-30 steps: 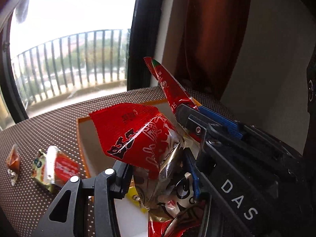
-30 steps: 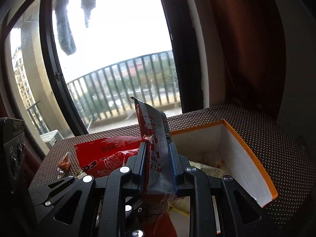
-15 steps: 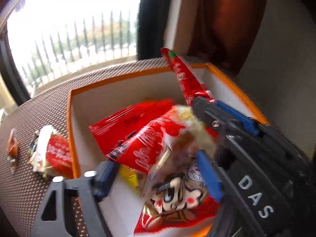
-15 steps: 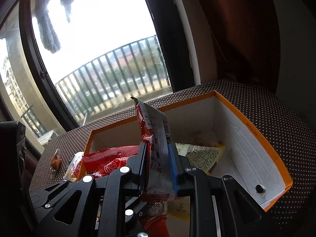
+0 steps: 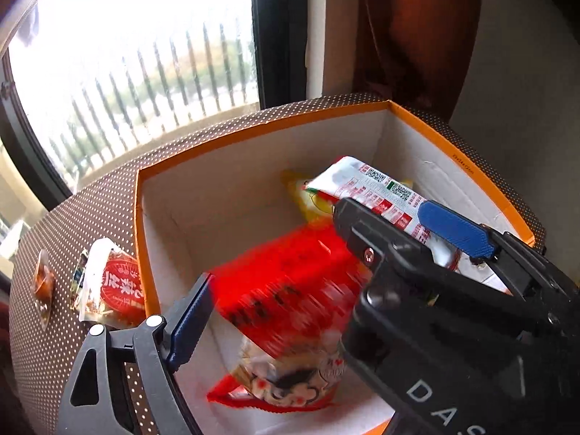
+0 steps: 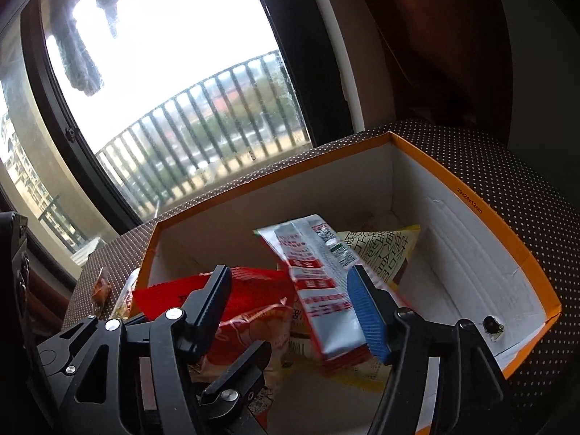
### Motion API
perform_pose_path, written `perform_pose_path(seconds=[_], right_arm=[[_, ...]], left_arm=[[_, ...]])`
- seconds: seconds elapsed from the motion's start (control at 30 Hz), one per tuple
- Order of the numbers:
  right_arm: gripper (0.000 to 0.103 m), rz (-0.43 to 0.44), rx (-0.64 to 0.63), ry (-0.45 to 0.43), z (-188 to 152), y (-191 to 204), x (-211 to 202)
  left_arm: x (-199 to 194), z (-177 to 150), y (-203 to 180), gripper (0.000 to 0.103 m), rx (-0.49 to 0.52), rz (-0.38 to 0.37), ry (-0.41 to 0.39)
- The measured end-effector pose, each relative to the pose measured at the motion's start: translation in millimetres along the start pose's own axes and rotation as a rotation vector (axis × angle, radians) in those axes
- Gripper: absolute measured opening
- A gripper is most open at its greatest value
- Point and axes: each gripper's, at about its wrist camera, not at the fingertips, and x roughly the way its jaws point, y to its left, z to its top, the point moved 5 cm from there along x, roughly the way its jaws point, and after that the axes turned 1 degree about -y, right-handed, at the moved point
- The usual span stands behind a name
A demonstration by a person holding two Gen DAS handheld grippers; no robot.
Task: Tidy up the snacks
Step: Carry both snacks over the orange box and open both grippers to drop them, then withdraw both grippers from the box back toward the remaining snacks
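Left wrist view
Left gripper (image 5: 268, 308): jaws opening, pads clear of the blurred red snack bag (image 5: 290, 290) between them.
Red bag: inside the orange-rimmed box (image 5: 253, 128).
Loose snacks: red-and-white packet (image 5: 112, 282) and small brown one (image 5: 43, 282) on the dotted tabletop (image 5: 47, 344), 9 o'clock of the box.

Right wrist view
Right gripper (image 6: 293, 311): jaws opening; silver-and-red packet (image 6: 322, 290) between them, leaning against the blue pad at 3 o'clock.
Yellow packet (image 6: 384, 250): in the box, 1 o'clock of the gripper.
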Motion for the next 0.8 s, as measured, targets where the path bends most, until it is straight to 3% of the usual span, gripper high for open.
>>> perform_pose_path(seconds=[0.43, 0.8], right_arm=[[0.084, -0.019, -0.015, -0.032, -8.2, 18.7, -33.3], [0.086, -0.008, -0.124, -0.112, -17.7, 78.0, -64.1]], left_arm=[[-51.9, -19.3, 0.8, 0.089, -0.045, -0.001, -0.117], [-95.9, -43.9, 41.8, 0.092, -0.124, 0.023, -0.225]])
